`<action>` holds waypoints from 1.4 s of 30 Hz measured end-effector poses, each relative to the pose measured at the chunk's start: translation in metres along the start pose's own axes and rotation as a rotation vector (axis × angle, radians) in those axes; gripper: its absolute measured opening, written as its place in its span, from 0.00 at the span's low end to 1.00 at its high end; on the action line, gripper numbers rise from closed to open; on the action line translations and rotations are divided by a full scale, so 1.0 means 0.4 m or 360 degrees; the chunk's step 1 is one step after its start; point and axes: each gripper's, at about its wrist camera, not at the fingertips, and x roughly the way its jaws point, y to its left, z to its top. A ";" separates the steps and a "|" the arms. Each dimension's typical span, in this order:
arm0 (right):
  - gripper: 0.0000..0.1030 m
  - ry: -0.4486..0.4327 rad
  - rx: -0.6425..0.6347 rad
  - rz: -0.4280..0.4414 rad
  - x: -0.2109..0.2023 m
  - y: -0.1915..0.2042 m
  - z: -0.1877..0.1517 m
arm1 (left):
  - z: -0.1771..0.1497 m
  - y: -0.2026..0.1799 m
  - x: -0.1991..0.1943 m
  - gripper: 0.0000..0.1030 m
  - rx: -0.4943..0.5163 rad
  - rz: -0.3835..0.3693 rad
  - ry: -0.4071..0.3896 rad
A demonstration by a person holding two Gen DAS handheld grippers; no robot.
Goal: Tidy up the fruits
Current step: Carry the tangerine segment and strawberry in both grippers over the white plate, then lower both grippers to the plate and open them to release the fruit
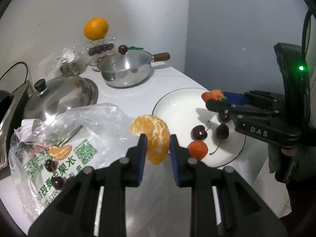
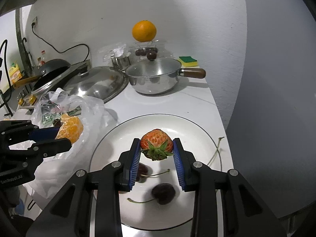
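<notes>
Both loaded: left gripper [image 1: 158, 144] clamps a peeled mandarin half [image 1: 153, 136] beside the bag [image 1: 59, 138], right gripper [image 2: 157, 148] pinches a strawberry [image 2: 156, 140] above the plate [image 2: 197, 126], likely for sorting.

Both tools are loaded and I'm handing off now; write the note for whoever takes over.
Left tool: shut on a peeled tangerine piece, near the plate's left edge.
Right tool: shut on a strawberry, above the white plate.
Done: three cherries and one other strawberry lie on the plate.
Left: set down both held fruits; the plastic bag still holds tangerine pieces and cherries.
</notes>
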 end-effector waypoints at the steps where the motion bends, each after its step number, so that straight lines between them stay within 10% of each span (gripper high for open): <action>1: 0.34 0.0000 0.0004 -0.0001 0.001 -0.005 -0.002 | 0.003 -0.005 0.006 0.23 0.0004 -0.0003 0.0004; 42: 0.34 0.0123 0.0059 0.0003 0.102 -0.079 -0.014 | 0.038 -0.042 0.165 0.26 0.0011 -0.0115 0.0132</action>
